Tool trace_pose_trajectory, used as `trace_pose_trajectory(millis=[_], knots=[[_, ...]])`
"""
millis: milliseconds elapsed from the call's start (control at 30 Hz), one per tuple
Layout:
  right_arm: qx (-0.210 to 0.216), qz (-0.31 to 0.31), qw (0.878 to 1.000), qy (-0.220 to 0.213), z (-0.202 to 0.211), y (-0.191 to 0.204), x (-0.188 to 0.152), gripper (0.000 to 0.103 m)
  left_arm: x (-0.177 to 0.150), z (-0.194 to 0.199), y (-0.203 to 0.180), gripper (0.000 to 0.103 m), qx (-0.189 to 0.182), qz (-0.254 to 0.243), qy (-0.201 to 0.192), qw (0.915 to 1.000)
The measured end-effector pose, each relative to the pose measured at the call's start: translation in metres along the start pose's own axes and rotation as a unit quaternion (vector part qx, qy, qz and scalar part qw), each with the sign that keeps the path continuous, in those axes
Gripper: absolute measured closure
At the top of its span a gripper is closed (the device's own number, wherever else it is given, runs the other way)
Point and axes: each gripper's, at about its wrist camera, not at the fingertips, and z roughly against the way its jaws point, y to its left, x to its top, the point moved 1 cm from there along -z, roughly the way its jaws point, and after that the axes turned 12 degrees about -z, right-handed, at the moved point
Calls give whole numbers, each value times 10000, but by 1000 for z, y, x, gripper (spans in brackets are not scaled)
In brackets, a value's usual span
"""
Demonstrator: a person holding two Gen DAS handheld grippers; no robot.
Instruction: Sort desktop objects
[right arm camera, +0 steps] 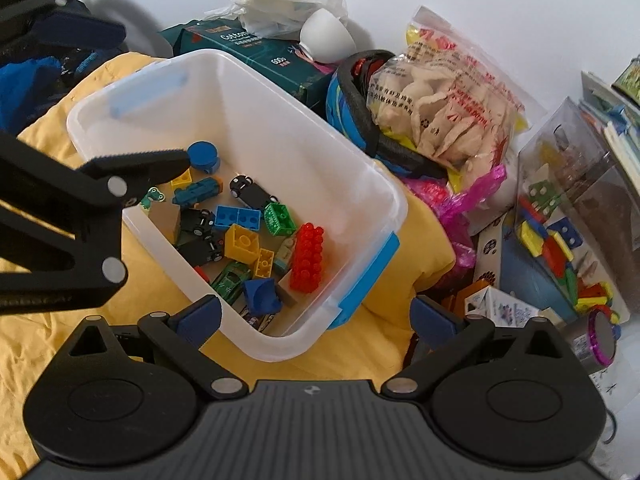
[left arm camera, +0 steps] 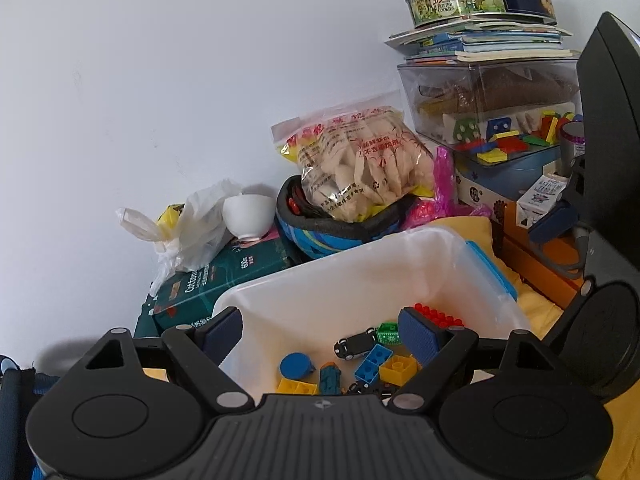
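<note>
Both tongs, left tongs (left arm camera: 320,336) and right tongs (right arm camera: 316,318), hang released over the white bin (right arm camera: 360,184), already holding many toy bricks (right arm camera: 306,256), while clutter behind remains unsorted.

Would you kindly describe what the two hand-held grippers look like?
Both the left hand-held gripper and the right hand-held gripper are matte black, with ribbed bodies bearing a small logo, round side discs, triangular cut-outs, silver pivot pins on the linkage bars, and dark blue textured finger pads. No cables or sleeves show.
</note>
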Motion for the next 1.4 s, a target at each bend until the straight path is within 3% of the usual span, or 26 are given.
trace_pose_trajectory(millis=[200, 333, 600, 1400], knots=[[26, -9, 10000, 3, 0, 2, 0, 0, -2, -3, 10, 15, -269, 388, 45, 9989], [71, -51, 10000, 32, -1, 2, -1, 0, -4, -3, 9, 15, -35, 201, 113, 9997], [78, -5, 10000, -2, -1, 7, -1, 0, -3, -1, 10, 15, 67, 138, 134, 9998], [-12, -270, 9995, -163, 2, 0, -4, 0, -7, 3, 10, 15, 82, 89, 174, 9998]])
